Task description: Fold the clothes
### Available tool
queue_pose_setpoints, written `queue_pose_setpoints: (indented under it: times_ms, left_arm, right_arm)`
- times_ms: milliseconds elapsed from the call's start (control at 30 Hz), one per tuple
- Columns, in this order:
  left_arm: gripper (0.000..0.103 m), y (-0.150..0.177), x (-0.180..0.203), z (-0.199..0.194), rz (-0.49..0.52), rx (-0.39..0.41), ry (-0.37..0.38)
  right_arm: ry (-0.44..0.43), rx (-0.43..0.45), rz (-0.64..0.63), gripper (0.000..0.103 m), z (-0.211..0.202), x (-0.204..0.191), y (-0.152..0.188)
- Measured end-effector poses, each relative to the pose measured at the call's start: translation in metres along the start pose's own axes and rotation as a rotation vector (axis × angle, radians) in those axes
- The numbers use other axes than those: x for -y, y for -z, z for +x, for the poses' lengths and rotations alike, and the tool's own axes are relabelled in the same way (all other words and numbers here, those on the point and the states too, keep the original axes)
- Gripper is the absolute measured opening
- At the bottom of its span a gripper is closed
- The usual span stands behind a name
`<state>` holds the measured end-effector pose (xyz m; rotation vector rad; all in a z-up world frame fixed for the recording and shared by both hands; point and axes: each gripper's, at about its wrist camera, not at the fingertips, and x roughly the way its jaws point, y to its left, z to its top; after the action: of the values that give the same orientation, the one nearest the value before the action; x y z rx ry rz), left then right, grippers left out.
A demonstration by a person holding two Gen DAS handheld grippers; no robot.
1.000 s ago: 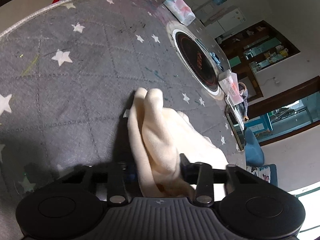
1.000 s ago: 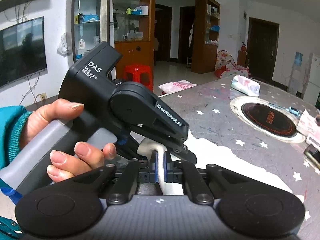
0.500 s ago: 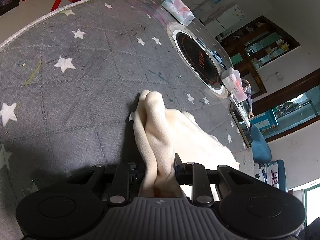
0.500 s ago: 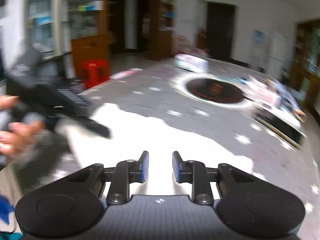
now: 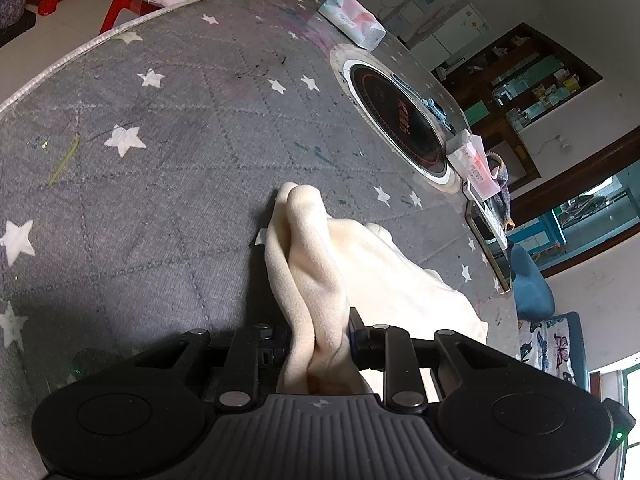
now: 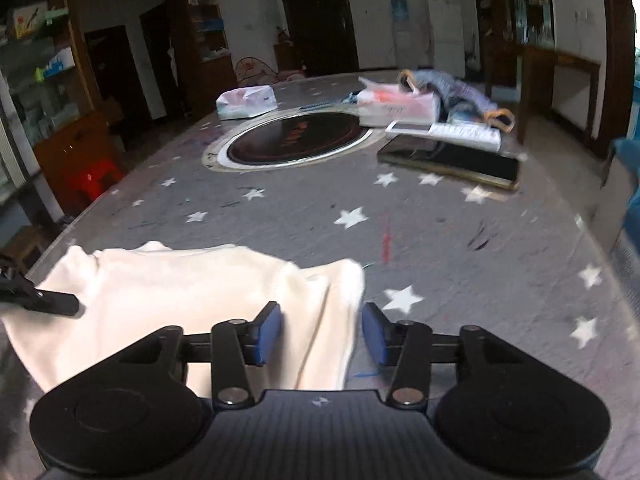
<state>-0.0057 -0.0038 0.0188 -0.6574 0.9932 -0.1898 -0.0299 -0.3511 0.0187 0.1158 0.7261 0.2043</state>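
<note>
cream fabric filled my left gripper (image 5: pixel 318 334): i found its jaws clamped on a bunched fold of the cream garment (image 5: pixel 312 280), which rose between the fingers in two thick ridges. the rest of the garment lay spread on the grey star-print table cover (image 5: pixel 160 168), trailing away to the right of the grip. beyond it, set into the table, sat a round black hotplate (image 5: pixel 400 120), with a tissue pack (image 5: pixel 352 20) past its far edge.

in the right wrist view the garment (image 6: pixel 180 288) lay flat at lower left, with the tip of the left gripper (image 6: pixel 40 300) resting on its left edge. my right gripper (image 6: pixel 322 330) stood with its jaws apart, holding nothing, the garment's right hem lying between the blue pads (image 6: pixel 268 332). i could not tell whether the pads touched the cloth. further right a dark flat tray (image 6: pixel 452 160) lay near the hotplate (image 6: pixel 296 140).
</note>
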Motion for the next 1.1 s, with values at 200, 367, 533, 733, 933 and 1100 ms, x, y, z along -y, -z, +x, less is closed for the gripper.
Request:
queue_pose_setpoints:
  times_ms: [200, 367, 533, 733, 933, 1100]
  left_arm:
    - [0.026, 0.0, 0.003, 0.0, 0.012, 0.006, -0.013]
    - [0.021, -0.001, 0.015, -0.003, 0.058, 0.021, -0.012]
    - [0.02, -0.002, 0.043, -0.001, 0.13, 0.016, 0.026]
    - [0.019, 0.004, 0.094, 0.022, 0.222, -0.012, 0.053]
    - [0.019, 0.011, 0.142, 0.052, 0.285, -0.046, 0.067]
    - [0.019, 0.016, 0.176, 0.078, 0.323, -0.065, 0.064]
  right_arm:
    - [-0.016, 0.005, 0.009, 0.019, 0.003, -0.002, 0.001]
    - [0.021, 0.058, 0.016, 0.01, -0.017, 0.008, -0.006]
    - [0.059, 0.112, 0.023, 0.01, -0.038, 0.018, -0.013]
    - [0.105, 0.176, 0.031, 0.009, -0.062, 0.03, -0.021]
    - [0.182, 0.216, 0.053, 0.009, -0.079, 0.062, -0.029]
    - [0.24, 0.224, 0.055, 0.009, -0.08, 0.092, -0.038]
